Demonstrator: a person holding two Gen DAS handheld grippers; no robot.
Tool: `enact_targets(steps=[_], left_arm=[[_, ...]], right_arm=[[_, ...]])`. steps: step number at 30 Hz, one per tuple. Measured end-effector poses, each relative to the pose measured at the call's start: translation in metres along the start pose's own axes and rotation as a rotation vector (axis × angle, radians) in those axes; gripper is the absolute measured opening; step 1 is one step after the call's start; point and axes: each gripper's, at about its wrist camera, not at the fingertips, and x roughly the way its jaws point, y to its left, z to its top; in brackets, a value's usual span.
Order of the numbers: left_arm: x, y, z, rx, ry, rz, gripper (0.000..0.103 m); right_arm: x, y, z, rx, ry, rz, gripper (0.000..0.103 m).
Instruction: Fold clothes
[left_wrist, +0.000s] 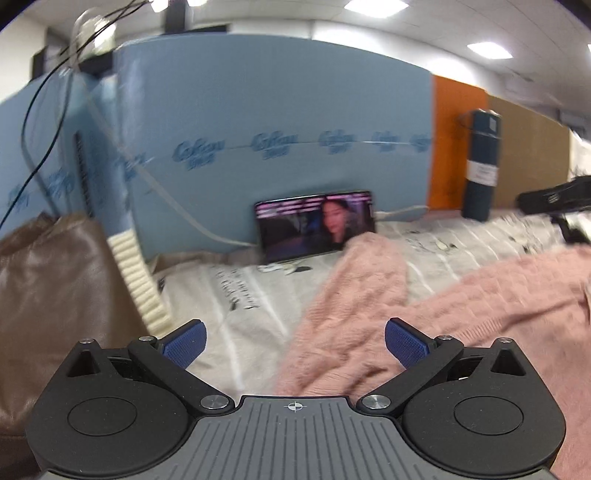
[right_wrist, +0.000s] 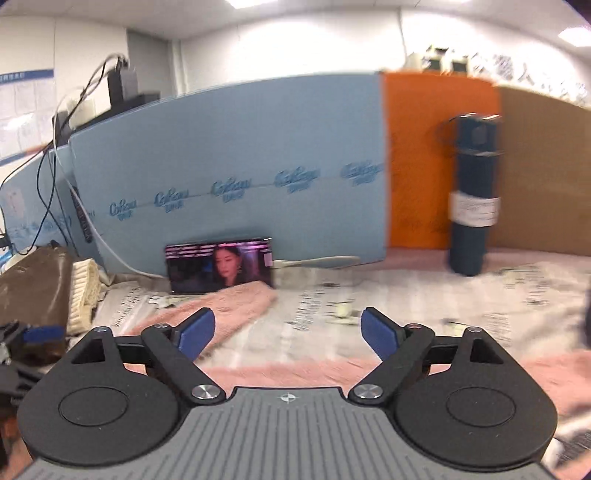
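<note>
Both the left gripper (left_wrist: 295, 341) and right gripper (right_wrist: 287, 334) gape wide, empty, over a rumpled pink knit sweater (left_wrist: 369, 317) (fuzzy, one sleeve outstretched)

Pink knit sweater (left_wrist: 369, 317), blue foam board (left_wrist: 277, 122), brown jacket (left_wrist: 55, 295).

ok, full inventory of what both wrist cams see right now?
sweater: 1, pink knit, spread on the table, one sleeve reaching toward the phone
tablecloth: 1, pale with dark print, covering the table
phone: 1, screen lit, leaning on the blue board
blue board: 1, light blue with repeated logo, upright at the back
orange panel: 1, right of the blue board
bottle: 1, dark blue with white label, upright, back right
brown jacket: 1, cream ribbed trim, left edge
cables: several, black and white, back left
left gripper: open, blue pads, over the sweater
right gripper: open, blue pads, above the sweater edge
</note>
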Motion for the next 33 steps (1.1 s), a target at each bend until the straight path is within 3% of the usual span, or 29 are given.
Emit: enact_targets(steps=[5, 10, 13, 18, 25, 30, 33], left_arm=[[0.003, -0.019, -0.003, 0.127, 0.024, 0.045, 0.103], [0.000, -0.020, -0.002, 0.146, 0.016, 0.062, 0.103], [-0.013, -0.015, 0.005, 0.103, -0.024, 0.046, 0.103], [-0.042, -0.013, 0.005, 0.001, -0.040, -0.066, 0.103], [-0.074, -0.025, -0.021, 0.047, -0.050, -0.095, 0.103], [-0.078, -0.029, -0.030, 0.069, -0.027, -0.079, 0.103], [-0.080, -0.030, -0.035, 0.082, -0.014, -0.071, 0.103]], right_arm=[[-0.046, -0.039, -0.026, 0.035, -0.050, -0.174, 0.090], [-0.091, -0.099, -0.052, 0.181, -0.083, -0.338, 0.090], [-0.121, -0.133, -0.069, 0.271, -0.097, -0.447, 0.090], [-0.154, -0.177, -0.093, 0.373, -0.102, -0.564, 0.090], [-0.153, -0.215, -0.113, 0.509, -0.045, -0.584, 0.083], [-0.130, -0.220, -0.111, 0.532, -0.009, -0.520, 0.077], [-0.115, -0.226, -0.109, 0.584, 0.019, -0.483, 0.054]])
